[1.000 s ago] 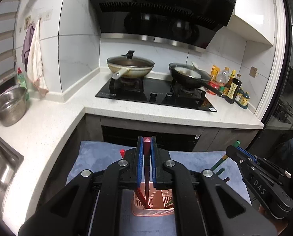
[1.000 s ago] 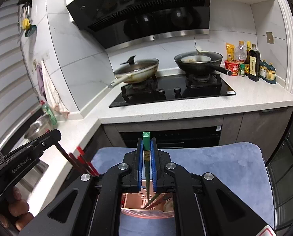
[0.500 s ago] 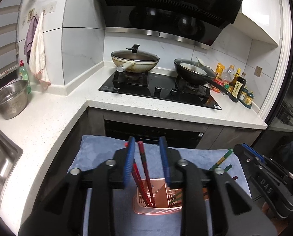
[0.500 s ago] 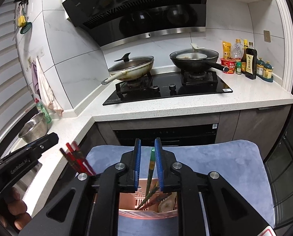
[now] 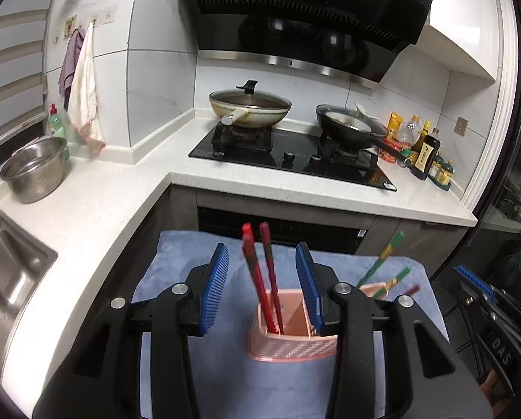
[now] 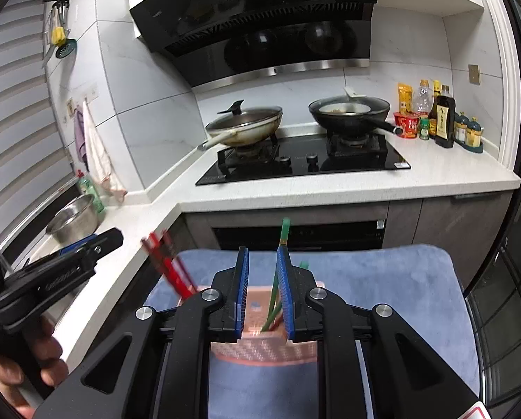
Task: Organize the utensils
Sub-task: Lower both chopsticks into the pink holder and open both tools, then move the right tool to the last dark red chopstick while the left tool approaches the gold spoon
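Both grippers same build: matte black plastic bodies, two angular arms each with triangular cutouts, round silver screws at the pivots. Left gripper (image 5: 262,286) and right gripper (image 6: 263,291) carry blue ribbed pads (image 5: 215,289) on the fingers. White lettering on the side housings, partly legible. Red-and-white sticker at right gripper's lower corner.

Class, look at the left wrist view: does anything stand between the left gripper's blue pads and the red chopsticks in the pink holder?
Nothing visible does. The red chopsticks stand in the pink plastic holder, in the open gap of the left gripper, whose jaws have just been opening.
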`<state>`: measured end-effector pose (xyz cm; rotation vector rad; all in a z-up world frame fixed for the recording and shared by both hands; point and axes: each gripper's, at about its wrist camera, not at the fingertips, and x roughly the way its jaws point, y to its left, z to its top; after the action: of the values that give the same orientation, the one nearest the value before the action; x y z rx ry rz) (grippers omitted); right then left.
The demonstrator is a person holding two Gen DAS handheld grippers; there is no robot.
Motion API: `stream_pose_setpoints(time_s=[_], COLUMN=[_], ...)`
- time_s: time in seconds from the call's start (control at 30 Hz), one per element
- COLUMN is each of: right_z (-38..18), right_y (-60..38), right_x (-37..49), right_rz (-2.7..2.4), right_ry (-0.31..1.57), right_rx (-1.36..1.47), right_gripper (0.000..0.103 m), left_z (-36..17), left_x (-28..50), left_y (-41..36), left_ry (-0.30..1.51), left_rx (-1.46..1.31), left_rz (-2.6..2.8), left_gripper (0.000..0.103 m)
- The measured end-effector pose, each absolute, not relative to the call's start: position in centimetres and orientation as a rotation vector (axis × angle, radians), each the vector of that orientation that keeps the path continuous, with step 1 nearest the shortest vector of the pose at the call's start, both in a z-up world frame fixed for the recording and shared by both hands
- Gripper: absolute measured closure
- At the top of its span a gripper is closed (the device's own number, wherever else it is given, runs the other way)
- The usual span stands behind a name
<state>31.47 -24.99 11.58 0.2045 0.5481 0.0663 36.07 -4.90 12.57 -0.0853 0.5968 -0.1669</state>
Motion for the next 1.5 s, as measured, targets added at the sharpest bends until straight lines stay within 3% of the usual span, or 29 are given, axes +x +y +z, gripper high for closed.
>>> stream_pose_setpoints(time_s=[0.83,1.03,1.13,1.5], right_z=[3.3,1.3,-0.1,-6.6], right_y=[-21.9,-21.7,-21.0,-18.4], right_x=[18.0,15.8,14.4,9.3], right_rz=[0.076,0.071,0.071,0.135], right_ry=[0.743,0.786,0.815,0.968], right_rx=[0.165,0.167,0.142,0.135], right_gripper=[0.085,0.079,0.079,0.079], left_z=[6.5,5.2,3.9,-2.7], left_x=[25.5,23.6,22.3,17.1], left_y=[-3.6,-3.4,-3.3,-2.7], left_ry=[0.722,0.749,0.770,0.913], left_rx=[-0.024,-0.003,0.005,0.032], left_rz=[-0.139,-0.144,-0.140,-0.133], left_gripper=[0.065,0.065,0.059,0.059])
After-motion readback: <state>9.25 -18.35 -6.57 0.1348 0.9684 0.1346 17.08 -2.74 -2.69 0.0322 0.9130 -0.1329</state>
